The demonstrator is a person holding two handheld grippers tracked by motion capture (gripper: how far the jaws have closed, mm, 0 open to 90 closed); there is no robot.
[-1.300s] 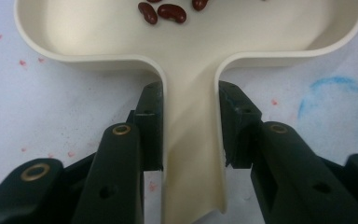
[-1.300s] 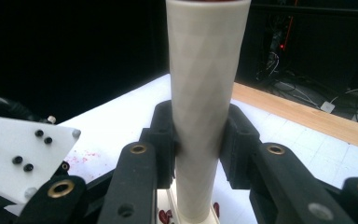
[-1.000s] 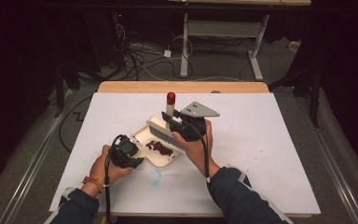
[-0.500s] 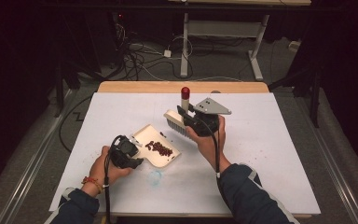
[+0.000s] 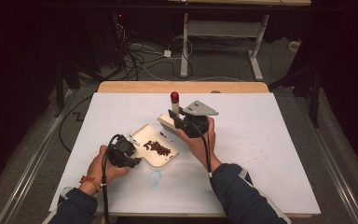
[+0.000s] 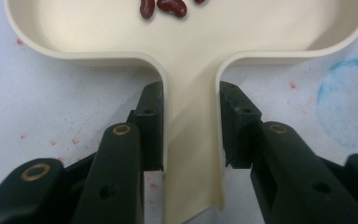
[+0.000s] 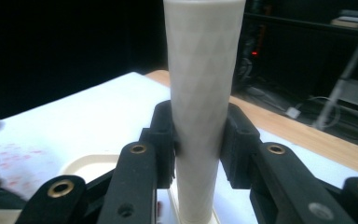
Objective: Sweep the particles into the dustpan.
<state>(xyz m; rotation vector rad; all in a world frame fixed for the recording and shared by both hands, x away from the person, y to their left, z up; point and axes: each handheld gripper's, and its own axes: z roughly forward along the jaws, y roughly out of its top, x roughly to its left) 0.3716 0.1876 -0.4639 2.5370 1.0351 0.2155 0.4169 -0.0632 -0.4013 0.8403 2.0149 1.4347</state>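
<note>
White table point(image 5: 270, 140) | left gripper point(image 5: 129, 156) level, clamping dustpan point(image 5: 154, 150) handle | right gripper point(image 5: 181, 122) holding brush point(image 5: 173, 108) upright

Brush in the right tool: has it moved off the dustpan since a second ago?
Yes. The brush in the right tool has shifted right and toward the table's far edge, off the beans, past the dustpan.

Smooth cream plastic dustpan point(image 6: 191, 42), glossy red beans point(image 6: 170, 6)
</note>
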